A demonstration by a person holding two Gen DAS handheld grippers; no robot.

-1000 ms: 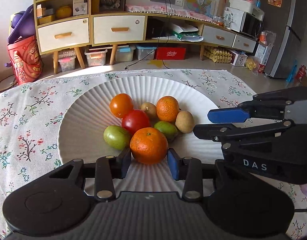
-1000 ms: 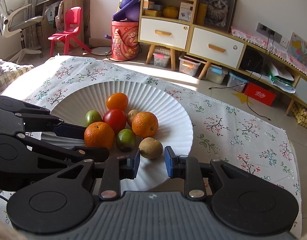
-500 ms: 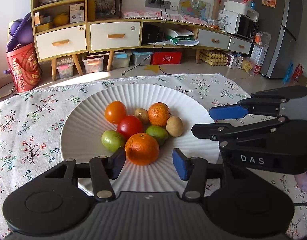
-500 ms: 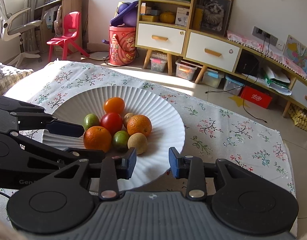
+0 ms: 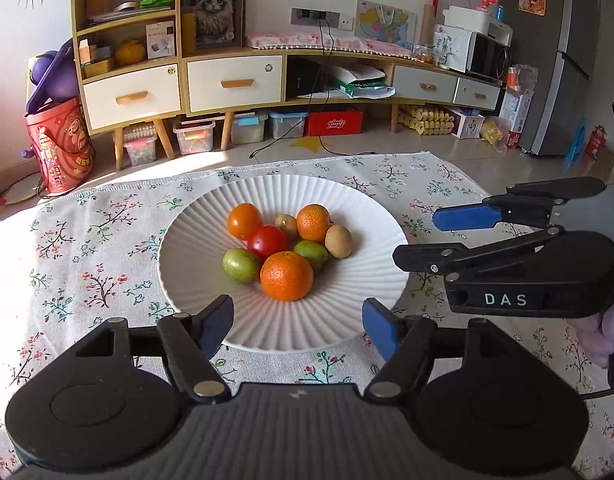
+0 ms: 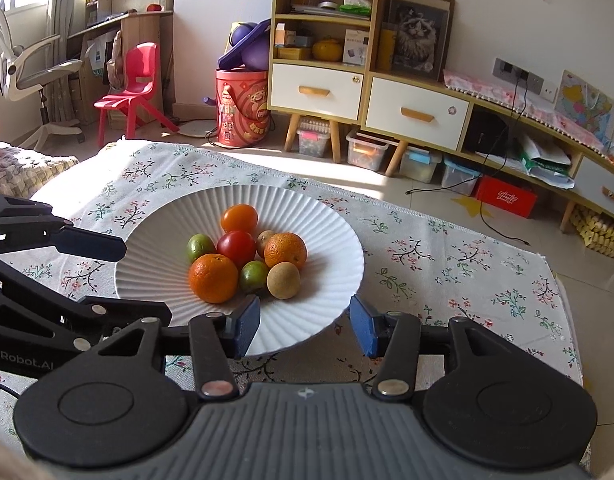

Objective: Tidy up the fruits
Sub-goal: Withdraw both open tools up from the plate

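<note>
Left gripper (image 5: 297, 322): sat low in the left wrist view, jaws spread wide and holding nothing, its blue pads over the near rim of the plate; in the right wrist view it entered from the left edge (image 6: 119, 280).
Right gripper (image 6: 305, 326): sat at the bottom centre of its own view, jaws wide apart and empty, straddling the near edge of the plate; in the left wrist view it reached in from the right edge (image 5: 431, 236), just beside the plate.
Plate (image 5: 195, 248): white and ribbed, centred in the left wrist view, resting on the floral tablecloth (image 5: 87, 240).
Fruit pile: seven pieces bunched together at the middle of the plate, free of both grippers.
Front orange (image 5: 286, 276): nearest the left gripper, touching the red tomato (image 5: 267, 240) behind it.
Green fruits: one at the left of the pile (image 5: 240, 265), the other (image 5: 310, 253) between the front orange and the tan fruit (image 5: 338, 241).
Back row: an orange tomato (image 5: 243, 221) upper left, a second orange (image 5: 314, 223) upper right, a small brownish fruit (image 5: 285, 224) between them.
Background: a wooden cabinet (image 5: 131, 96) with white drawers stood across the top of the frame.
</note>
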